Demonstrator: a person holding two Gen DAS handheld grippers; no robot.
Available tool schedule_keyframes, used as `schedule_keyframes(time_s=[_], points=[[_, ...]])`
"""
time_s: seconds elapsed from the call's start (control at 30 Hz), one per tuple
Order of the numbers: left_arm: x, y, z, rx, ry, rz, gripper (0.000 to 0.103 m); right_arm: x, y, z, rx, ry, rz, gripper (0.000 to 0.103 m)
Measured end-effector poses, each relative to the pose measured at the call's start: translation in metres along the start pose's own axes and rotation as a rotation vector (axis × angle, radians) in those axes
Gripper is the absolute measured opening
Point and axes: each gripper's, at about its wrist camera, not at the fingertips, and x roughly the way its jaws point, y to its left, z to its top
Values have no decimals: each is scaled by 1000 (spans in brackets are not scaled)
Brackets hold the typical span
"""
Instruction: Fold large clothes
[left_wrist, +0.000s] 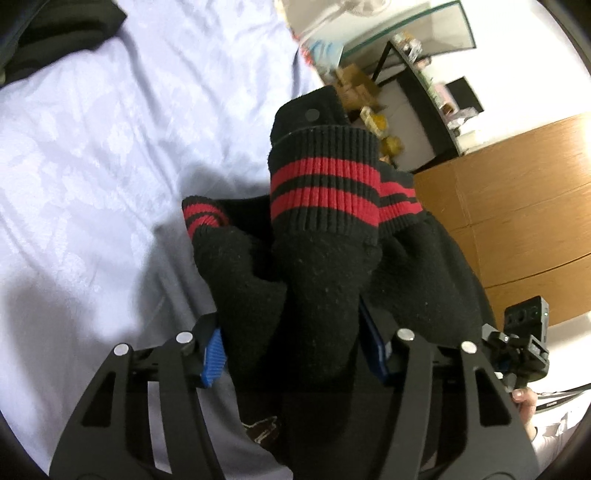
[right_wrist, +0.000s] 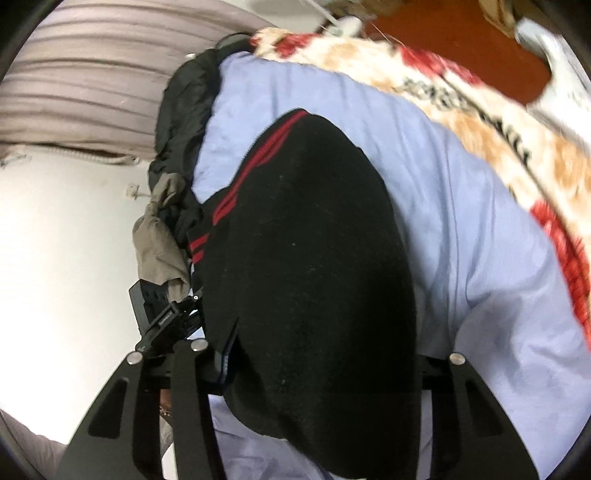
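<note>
The left gripper is clamped on the black jacket, which hangs lifted above the pale blue bedsheet; its red-striped cuffs droop forward. The right gripper also pinches this fabric, which hides its right finger completely.

R gripper pads hidden under black jacket.
</note>
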Motion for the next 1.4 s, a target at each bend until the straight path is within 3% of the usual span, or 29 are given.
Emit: schedule_keyframes(time_s=[0.17,0.3,0.5,0.67,0.87,1.03,1.17,1.23,1.3,1.4], points=[[-32,-25,12,0,-84,-22,59,-22,41,25,-87,-22,29,49],[-51,-37,44,16,-127,6,59,-11,69,70,-151,-5,64,49],[-64,-40,125,16,-191,81,59,37,126,170,-311,5,68,49],[-62,-20,191,-4,-213,109,58,74,175,244,-473,-23,61,49],[-43,5,260,13,-241,141,58,134,195,321,-571,-53,19,48],[-5,29,317,-16,-264,197,58,187,163,374,-465,-59,23,49],[36,47,341,-22,-215,302,57,242,95,390,-301,-8,-83,55],[55,57,336,-10,-195,363,57,255,58,386,-191,-6,-70,73],[59,62,326,6,-219,356,63,248,37,380,-158,-31,-21,86],[51,72,318,1,-226,341,75,218,24,373,-176,-61,0,90]])
